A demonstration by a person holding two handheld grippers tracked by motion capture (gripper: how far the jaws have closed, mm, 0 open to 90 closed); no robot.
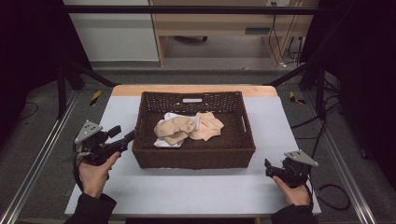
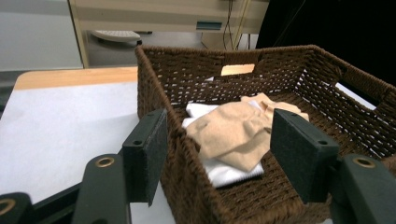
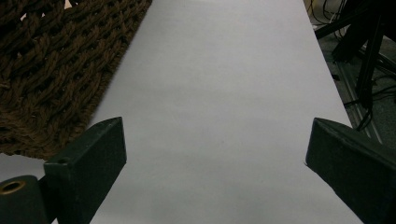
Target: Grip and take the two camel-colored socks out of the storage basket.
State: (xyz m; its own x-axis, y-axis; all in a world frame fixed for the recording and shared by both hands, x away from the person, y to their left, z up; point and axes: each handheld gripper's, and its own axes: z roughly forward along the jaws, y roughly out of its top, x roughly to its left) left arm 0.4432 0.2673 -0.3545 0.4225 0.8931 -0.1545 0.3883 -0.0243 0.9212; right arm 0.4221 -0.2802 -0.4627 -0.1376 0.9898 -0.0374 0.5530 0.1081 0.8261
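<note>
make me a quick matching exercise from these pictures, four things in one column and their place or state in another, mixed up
Things:
1. dark brown woven wicker basket
2. beige crumpled cloth
3. left tongs
4. right tongs

Places or states:
A. open, low at the table's near right edge
B. lying inside the basket on white cloth
C. open, at the basket's left wall
D. standing mid-table

Pairs: 1-D, 2-B, 3-C, 4-A

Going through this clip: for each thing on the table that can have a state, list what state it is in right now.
Basket: upright on the table, open top, holding cloths.
Tan cloth: crumpled, lying loose in the basket on top of the white cloth.
White cloth: lying under the tan one, mostly covered.
Left claw: open, holding nothing, at the basket's left wall.
Right claw: open, holding nothing, over the bare table.
</note>
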